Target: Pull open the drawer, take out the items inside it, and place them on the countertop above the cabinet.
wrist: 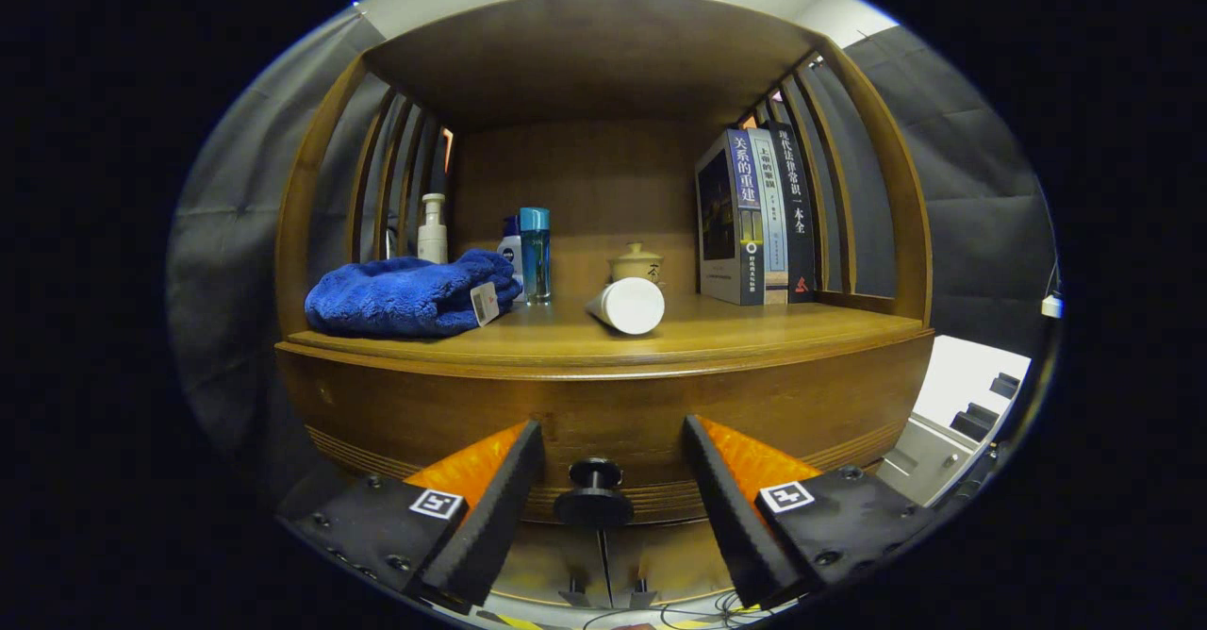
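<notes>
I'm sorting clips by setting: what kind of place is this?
Likely a mock home corner in a cloth-walled booth: a wooden cabinet holding a blue towel, toiletry bottles and books. The open gripper straddles the drawer knob.

Cabinet (603,413): warm brown wood, horizontal groove lines along lower drawer front.
Drawer knob (594,493): black.
Towel (405,295): deep blue, fluffy; white tag.
Tall bottle (535,255): clear blue, turquoise cap.
Pump bottle (433,229): off-white.
Lying tube (627,306): white.
Lidded jar (636,262): cream.
Books (759,220): navy, pale grey, black spines.
Gripper (613,441): fiducial squares, black-on-white.
</notes>
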Tool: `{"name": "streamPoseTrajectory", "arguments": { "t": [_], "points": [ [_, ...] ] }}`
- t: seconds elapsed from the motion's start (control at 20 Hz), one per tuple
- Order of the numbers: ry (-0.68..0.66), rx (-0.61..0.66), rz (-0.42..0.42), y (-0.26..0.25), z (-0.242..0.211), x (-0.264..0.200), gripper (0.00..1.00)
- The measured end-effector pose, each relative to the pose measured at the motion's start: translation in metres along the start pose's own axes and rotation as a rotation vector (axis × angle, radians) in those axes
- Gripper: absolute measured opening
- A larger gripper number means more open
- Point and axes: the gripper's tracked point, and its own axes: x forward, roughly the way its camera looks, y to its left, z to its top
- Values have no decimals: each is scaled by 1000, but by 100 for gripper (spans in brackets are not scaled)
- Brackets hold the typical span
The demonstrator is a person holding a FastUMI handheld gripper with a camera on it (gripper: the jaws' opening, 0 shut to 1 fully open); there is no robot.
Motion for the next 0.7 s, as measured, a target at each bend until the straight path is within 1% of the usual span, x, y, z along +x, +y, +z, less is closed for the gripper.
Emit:
{"name": "streamPoseTrajectory", "arguments": {
  "t": [0.15, 0.25, 0.35, 0.55, 0.7],
  "points": [
    [27, 33, 8, -3, 2, -2, 98],
    [3, 72, 26, -8, 18, -10, 98],
    [-27, 93, 7, -33, 38, -20, 98],
    [-60, 59, -36, -91, 76, -40, 98],
    [-91, 58, -82, -130, 112, -57, 98]
  ]
}}
